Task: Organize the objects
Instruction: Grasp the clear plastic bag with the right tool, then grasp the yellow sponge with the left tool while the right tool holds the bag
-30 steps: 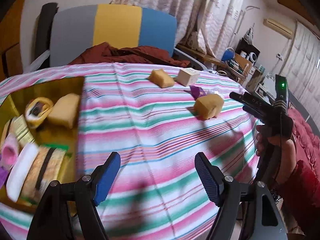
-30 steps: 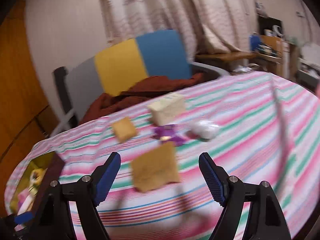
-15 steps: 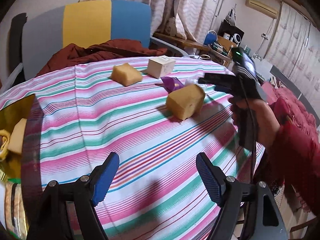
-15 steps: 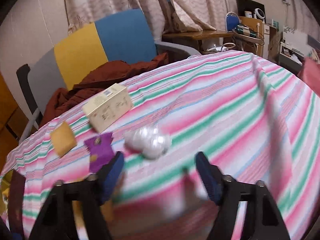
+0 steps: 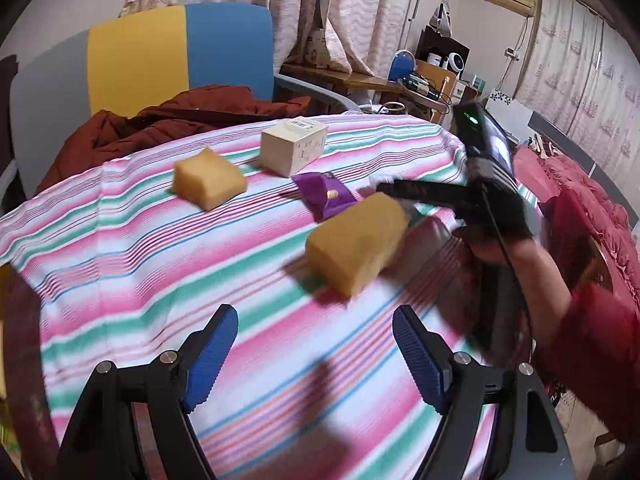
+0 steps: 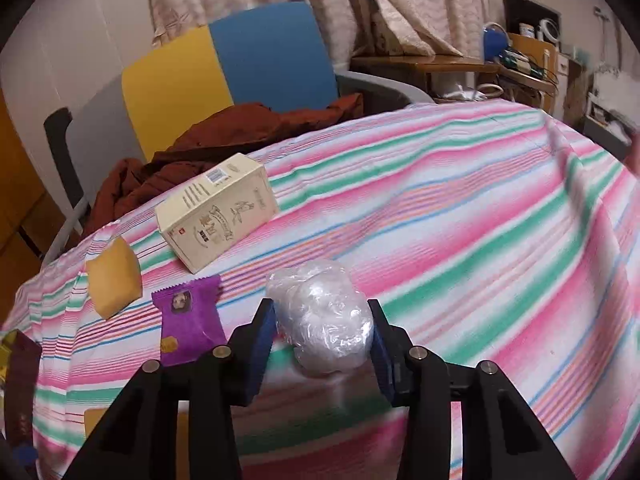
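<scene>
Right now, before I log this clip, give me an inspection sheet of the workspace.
Surface: striped tablecloth covers the table.
Job's things: clear plastic-wrapped bundle, purple packet, cream box, two tan sponge-like blocks.
Clutter: dark red garment on the chair.
Grippers: left gripper open, nothing between its fingers; right gripper has just been closing, pads against the bundle.
Cables: one runs from the right gripper past the hand.
Surroundings: curtains, crowded desk.
</scene>
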`<state>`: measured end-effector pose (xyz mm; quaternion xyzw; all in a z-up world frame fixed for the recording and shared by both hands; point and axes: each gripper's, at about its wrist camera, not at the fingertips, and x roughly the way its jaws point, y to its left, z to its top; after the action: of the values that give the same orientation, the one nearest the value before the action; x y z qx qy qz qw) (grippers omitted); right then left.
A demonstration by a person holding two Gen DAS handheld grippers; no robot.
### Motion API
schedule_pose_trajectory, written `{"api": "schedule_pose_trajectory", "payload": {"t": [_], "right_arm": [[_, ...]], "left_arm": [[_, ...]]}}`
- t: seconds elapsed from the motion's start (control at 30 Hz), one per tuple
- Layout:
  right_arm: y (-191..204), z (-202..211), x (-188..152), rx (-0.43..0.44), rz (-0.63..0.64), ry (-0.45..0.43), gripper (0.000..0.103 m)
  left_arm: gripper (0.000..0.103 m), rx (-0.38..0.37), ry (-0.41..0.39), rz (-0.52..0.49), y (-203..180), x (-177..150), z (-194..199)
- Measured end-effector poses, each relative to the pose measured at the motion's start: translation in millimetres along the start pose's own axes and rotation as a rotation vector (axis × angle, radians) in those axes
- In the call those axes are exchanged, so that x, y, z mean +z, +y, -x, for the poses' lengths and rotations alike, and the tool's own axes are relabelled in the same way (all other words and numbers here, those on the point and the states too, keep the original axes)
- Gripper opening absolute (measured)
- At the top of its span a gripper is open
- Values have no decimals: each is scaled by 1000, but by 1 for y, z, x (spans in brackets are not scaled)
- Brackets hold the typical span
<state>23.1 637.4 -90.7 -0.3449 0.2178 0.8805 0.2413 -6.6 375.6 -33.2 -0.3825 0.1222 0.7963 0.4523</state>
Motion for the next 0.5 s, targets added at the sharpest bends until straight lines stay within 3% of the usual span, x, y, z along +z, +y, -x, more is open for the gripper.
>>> {"api": "schedule_pose_trajectory", "payload": {"t": [0.13, 0.27, 0.37, 0.47, 0.5], "right_arm": [[-9, 13, -16, -34, -66, -17, 44], [-10, 20, -24, -46, -96, -42, 44], [-14, 20, -25, -40, -114, -52, 44], [-16, 20, -26, -34, -119, -57, 44], [-16, 20, -26, -35, -119, -58, 44]], "left_arm": [[84, 1, -23, -81, -12, 17, -16], [88, 34, -45, -275, -34, 35, -33], [89, 24, -18, -395, -46, 40, -48], [89, 1, 34, -417, -48, 40, -65], [82, 4, 38, -398, -48, 39, -69]]}}
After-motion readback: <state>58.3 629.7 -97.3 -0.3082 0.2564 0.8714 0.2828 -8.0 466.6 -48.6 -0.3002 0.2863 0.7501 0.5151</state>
